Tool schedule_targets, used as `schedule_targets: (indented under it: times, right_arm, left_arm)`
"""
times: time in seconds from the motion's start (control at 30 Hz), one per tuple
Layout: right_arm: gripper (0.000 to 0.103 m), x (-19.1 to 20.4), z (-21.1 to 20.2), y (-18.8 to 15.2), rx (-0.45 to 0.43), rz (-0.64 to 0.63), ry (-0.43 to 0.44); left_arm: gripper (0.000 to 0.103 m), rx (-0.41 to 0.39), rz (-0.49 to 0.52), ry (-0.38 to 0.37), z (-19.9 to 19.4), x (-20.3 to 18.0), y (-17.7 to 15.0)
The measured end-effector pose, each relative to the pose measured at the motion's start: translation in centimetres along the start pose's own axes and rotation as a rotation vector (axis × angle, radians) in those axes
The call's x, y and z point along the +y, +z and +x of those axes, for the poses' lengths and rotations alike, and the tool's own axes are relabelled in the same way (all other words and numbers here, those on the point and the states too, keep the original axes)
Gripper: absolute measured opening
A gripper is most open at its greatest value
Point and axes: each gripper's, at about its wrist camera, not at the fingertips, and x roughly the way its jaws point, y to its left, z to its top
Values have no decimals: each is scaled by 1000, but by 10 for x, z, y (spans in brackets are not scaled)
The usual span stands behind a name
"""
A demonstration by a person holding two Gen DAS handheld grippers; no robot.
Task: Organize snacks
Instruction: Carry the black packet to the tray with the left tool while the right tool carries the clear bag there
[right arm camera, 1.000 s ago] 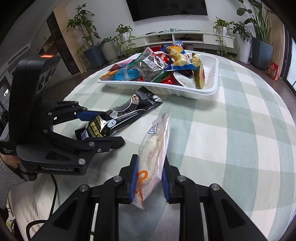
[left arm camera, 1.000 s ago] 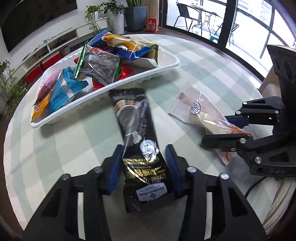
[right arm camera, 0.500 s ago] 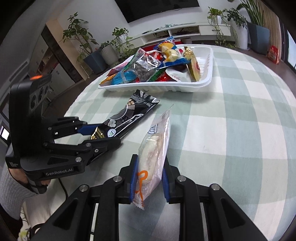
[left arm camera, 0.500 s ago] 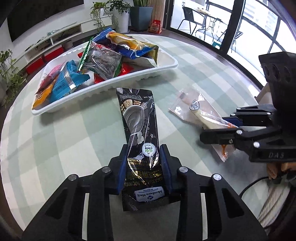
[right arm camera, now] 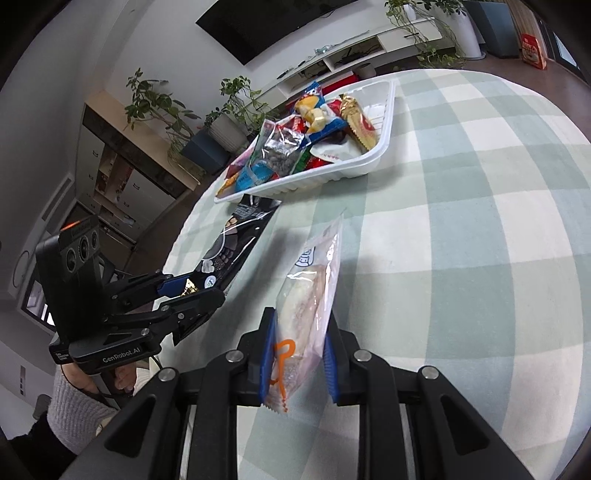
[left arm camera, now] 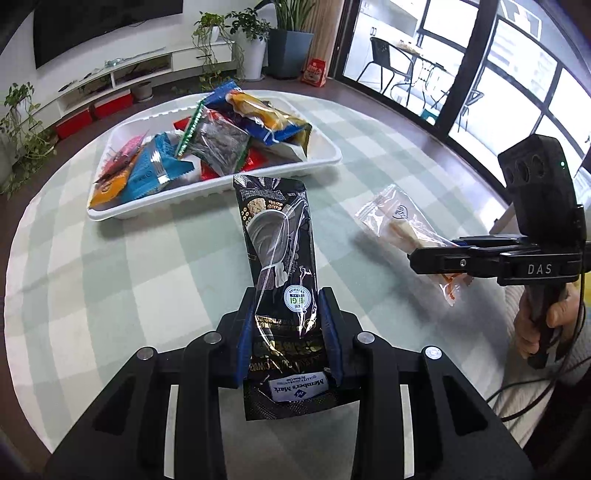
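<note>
Both tongs now carry packets off the table: left gripper [left arm camera: 288, 332] clamped on the black sachet [left arm camera: 279, 240], right gripper [right arm camera: 299, 354] on the clear bun packet [right arm camera: 310, 295], tray [left arm camera: 317, 162] ahead next.

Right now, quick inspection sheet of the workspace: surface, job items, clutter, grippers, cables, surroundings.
Surface: round table under a green-and-white checked cloth.
Job's things: white tray heaped with snack packets; black sachet; clear bun packet.
Clutter: nothing seen on the cloth beyond these.
Grippers: left hand-held gripper shut on the black sachet; right hand-held gripper shut on the clear bun packet. Both packets point toward the tray.
Cables: black cable trailing below the right handle.
Surroundings: potted plants, low TV shelf, glass doors with a chair beyond.
</note>
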Motion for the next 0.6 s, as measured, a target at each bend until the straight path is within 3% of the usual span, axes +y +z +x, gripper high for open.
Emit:
schedule_targets:
  times: [0.6]
  right_arm:
    - [26,6,-25,46,-81,-14,38]
  left_arm:
    - [30,-105,-106,20,-35,35,32]
